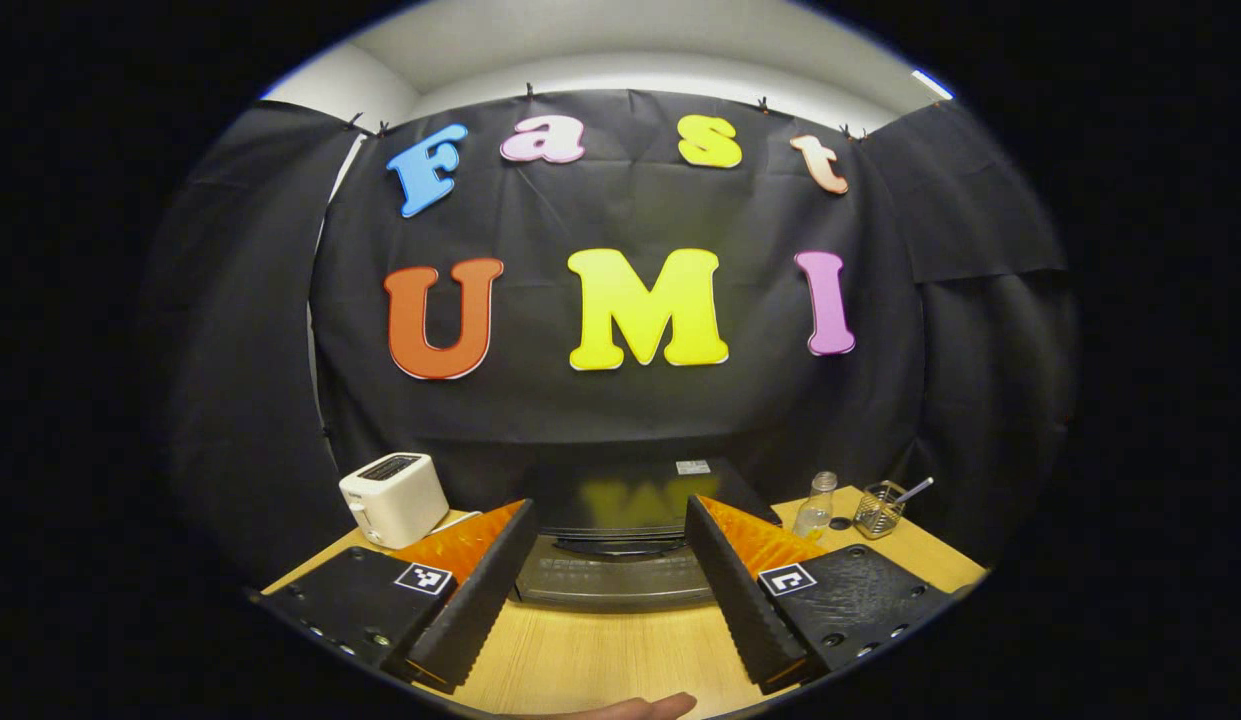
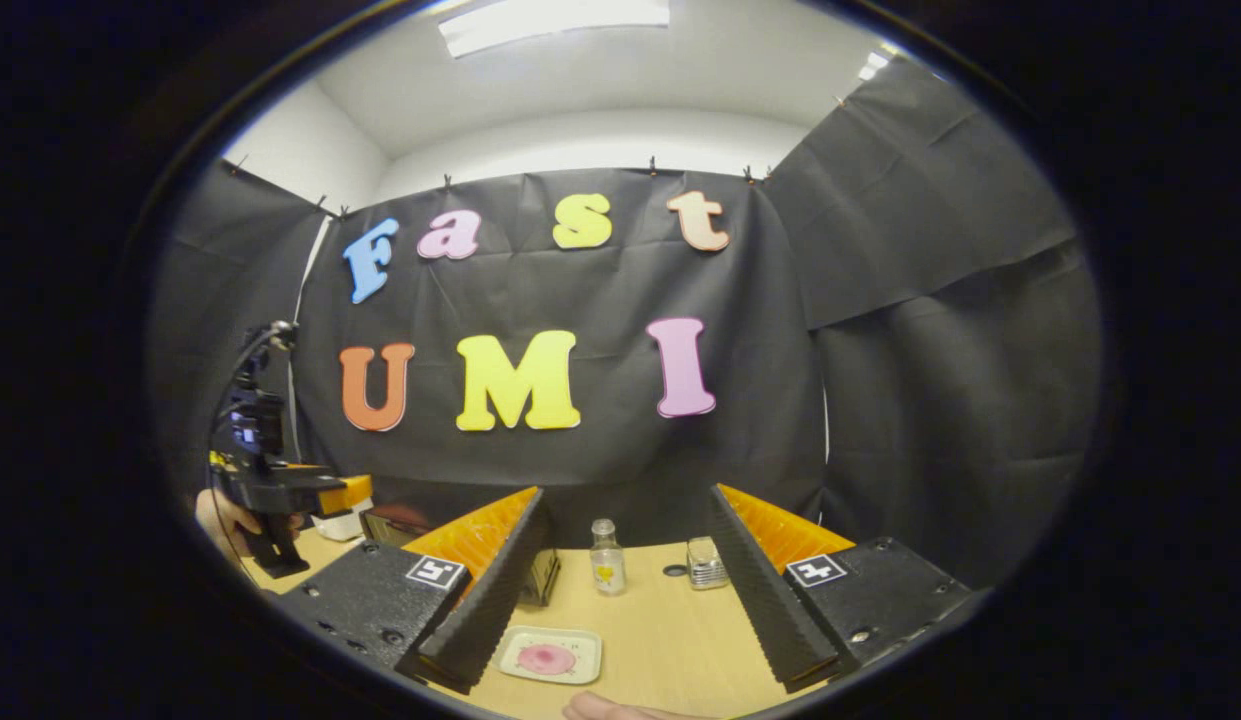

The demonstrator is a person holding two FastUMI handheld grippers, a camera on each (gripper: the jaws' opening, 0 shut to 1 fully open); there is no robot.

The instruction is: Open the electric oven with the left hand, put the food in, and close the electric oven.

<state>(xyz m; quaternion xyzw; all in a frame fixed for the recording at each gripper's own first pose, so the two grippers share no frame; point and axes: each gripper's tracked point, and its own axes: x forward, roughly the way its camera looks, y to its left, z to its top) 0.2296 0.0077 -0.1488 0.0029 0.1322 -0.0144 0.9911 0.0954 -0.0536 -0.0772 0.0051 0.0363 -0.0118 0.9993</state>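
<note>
We see a wooden desk (image 1: 620, 650) before black cloth walls. In the left gripper view, the wide, empty left tongs (image 1: 608, 590) frame the closed electric oven (image 1: 620, 545) at lower centre, a toaster (image 1: 393, 497) to its left. In the right gripper view, the right tongs (image 2: 620, 600) gape empty above a tray (image 2: 550, 655) holding pink food (image 2: 545, 658), near a bottle (image 2: 607, 558).

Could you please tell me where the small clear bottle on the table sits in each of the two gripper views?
Left gripper view: the small clear bottle stands right of centre, just beyond the right finger, left of the wire basket.
Right gripper view: it stands near the middle, between the two fingers of the open tongs, beyond the plate.
Shared landmark: the wooden table beneath it.
</note>
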